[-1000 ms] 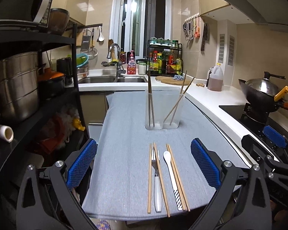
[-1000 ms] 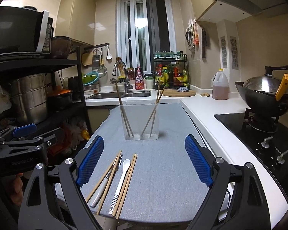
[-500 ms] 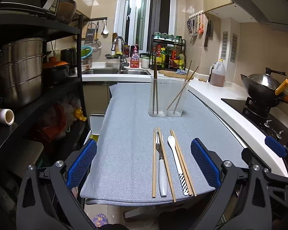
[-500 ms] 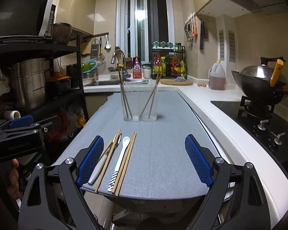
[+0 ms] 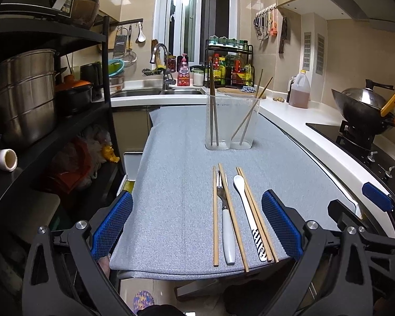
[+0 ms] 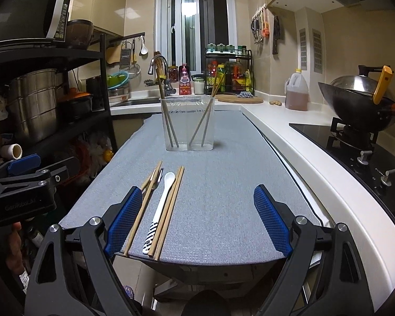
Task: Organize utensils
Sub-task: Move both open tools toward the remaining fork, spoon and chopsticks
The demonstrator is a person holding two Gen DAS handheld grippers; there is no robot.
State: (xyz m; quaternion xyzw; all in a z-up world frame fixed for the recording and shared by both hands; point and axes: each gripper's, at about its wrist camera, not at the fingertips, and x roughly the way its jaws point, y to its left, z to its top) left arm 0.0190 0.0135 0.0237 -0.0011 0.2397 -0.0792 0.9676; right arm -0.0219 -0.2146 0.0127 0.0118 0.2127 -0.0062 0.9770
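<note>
A clear two-compartment holder [image 5: 231, 121] [image 6: 189, 123] stands mid-table on the grey mat [image 5: 176, 184], with a pair of chopsticks in each compartment. Near the front edge lie loose chopsticks [image 5: 215, 218] [image 6: 168, 213], a white-handled fork [image 5: 227, 226] and a white spoon with a striped handle [image 5: 247, 210] [image 6: 160, 208]. My left gripper [image 5: 196, 226] is open and empty, at the front edge, the utensils between its fingers toward the right one. My right gripper [image 6: 197, 221] is open and empty; the utensils lie by its left finger, which hides the fork's handle.
A black shelf rack [image 5: 52, 100] with steel pots stands to the left. A white counter [image 6: 302, 142] with a stove and wok [image 6: 360, 105] runs along the right. The sink [image 5: 144, 92] and a spice rack [image 5: 229, 65] are at the back.
Both grippers have shifted slightly: the views dipped, then rose and tilted down toward the table's front edge. Both stay open and empty. The utensils have not moved.
</note>
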